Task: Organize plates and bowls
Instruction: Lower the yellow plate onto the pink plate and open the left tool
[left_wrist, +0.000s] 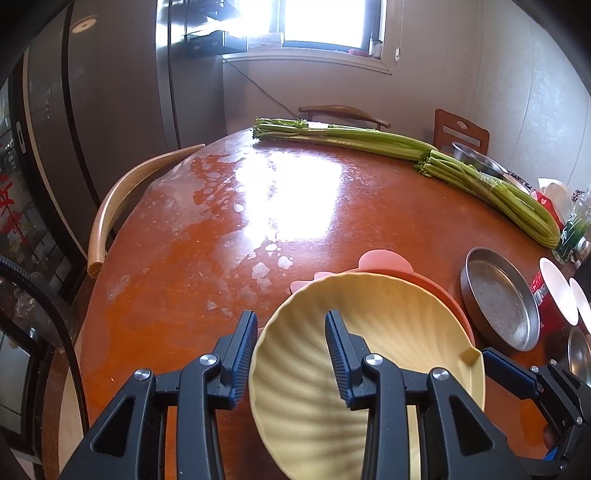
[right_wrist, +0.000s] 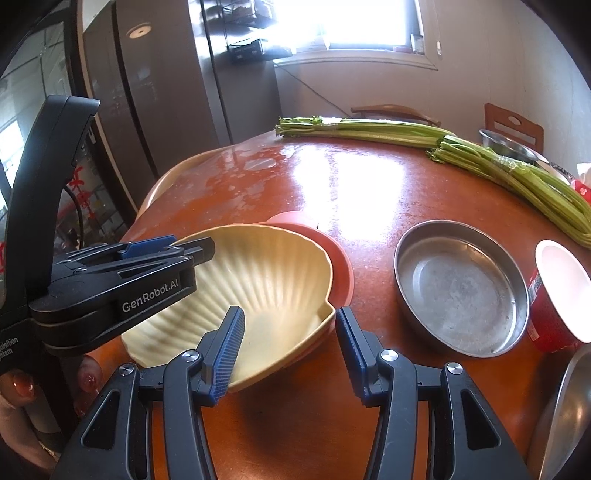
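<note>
Both grippers hold the yellow shell bowl over the pink plate on the surface: left gripper fingers and right gripper fingers each pinch its rim. Stacking step; next, judged: lower it level, then let go

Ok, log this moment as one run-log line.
left gripper: shut on yellow shell bowl rim | right gripper: shut on bowl's near corner | bowl: over pink plate | metal pan: untouched

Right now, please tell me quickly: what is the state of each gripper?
Left gripper: closed on the rim of the yellow shell bowl.
Right gripper: closed on the same bowl's rim, at its notched corner.
</note>
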